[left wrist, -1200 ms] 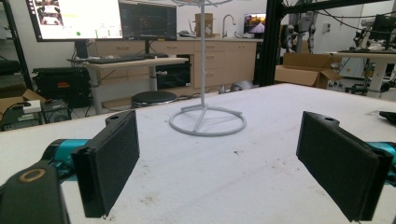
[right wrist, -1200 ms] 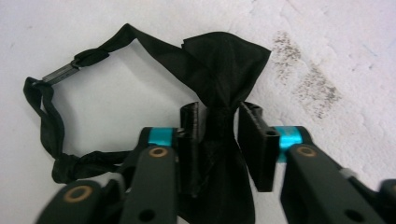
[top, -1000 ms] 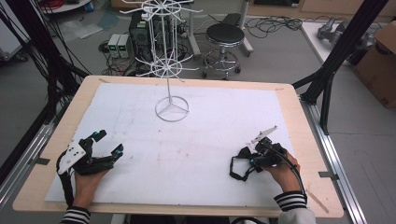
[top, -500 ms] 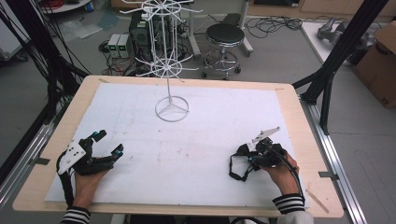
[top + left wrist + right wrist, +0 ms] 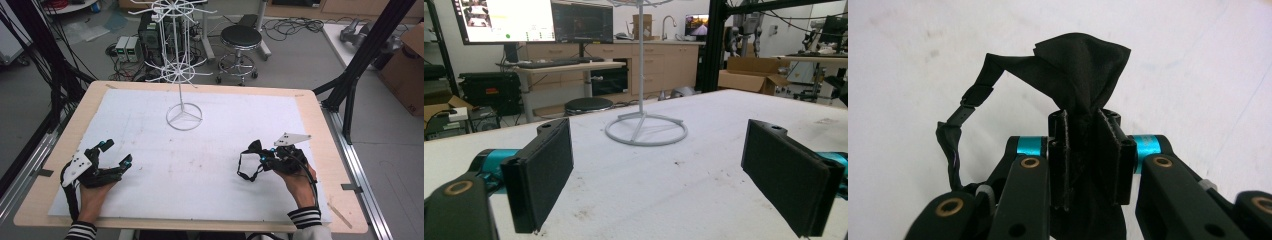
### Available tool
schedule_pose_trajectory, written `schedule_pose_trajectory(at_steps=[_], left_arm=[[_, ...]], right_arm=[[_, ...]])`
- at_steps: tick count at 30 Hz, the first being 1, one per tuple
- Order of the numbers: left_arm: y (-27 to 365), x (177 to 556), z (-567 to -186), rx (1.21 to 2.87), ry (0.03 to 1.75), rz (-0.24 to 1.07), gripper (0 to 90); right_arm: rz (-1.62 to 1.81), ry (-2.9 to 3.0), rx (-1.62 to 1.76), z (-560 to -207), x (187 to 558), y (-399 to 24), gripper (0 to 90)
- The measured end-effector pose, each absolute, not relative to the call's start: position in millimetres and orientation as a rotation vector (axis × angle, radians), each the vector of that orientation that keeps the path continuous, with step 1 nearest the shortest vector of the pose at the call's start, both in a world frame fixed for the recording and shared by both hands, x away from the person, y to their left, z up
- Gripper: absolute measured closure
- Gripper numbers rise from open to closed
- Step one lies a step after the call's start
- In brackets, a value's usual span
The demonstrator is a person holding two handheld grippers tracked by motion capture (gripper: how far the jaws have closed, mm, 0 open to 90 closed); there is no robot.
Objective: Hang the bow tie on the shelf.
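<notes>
On the white table mat (image 5: 210, 165) my right gripper (image 5: 1090, 150) pinches a black fabric mask with strap (image 5: 1083, 65); left gripper (image 5: 659, 165) gapes wide, empty.

**Around the table**

A white sheet (image 5: 210, 165), smudged in places, covers the wooden table (image 5: 320, 125). A white wire rack (image 5: 183, 116) stands on its ring base near the far edge. Beyond the table sit a black stool (image 5: 241, 37) and cables (image 5: 295, 25) on the floor. Two monitors (image 5: 529, 20) rest on a desk (image 5: 559, 65), with cardboard boxes (image 5: 744, 75) nearby.
</notes>
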State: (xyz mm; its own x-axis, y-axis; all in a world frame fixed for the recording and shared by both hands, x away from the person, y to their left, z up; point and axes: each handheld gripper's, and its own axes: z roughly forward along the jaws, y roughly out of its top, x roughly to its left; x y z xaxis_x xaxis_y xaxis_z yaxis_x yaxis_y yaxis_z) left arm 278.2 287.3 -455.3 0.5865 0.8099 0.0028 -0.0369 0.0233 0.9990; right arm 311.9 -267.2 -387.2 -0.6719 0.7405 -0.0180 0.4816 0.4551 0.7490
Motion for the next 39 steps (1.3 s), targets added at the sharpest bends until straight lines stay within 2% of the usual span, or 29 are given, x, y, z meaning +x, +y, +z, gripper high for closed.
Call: schedule_pose_trajectory(at_steps=[21,29,39], left_arm=[[287.3,278.4,-455.4,1.403,0.715,0.751,13.6],[287.4,278.3,-455.3,1.405,0.715,0.75,13.6],[287.6,278.4,-455.3,1.404,0.716,0.749,13.8]], right_arm=[[1.648,1.919,0.98,-367.1,309.5,-263.8,75.8],[1.677,1.888,0.954,-361.0,315.5,-250.3,75.8],[1.674,1.894,0.894,-336.5,334.5,-217.5,75.8]])
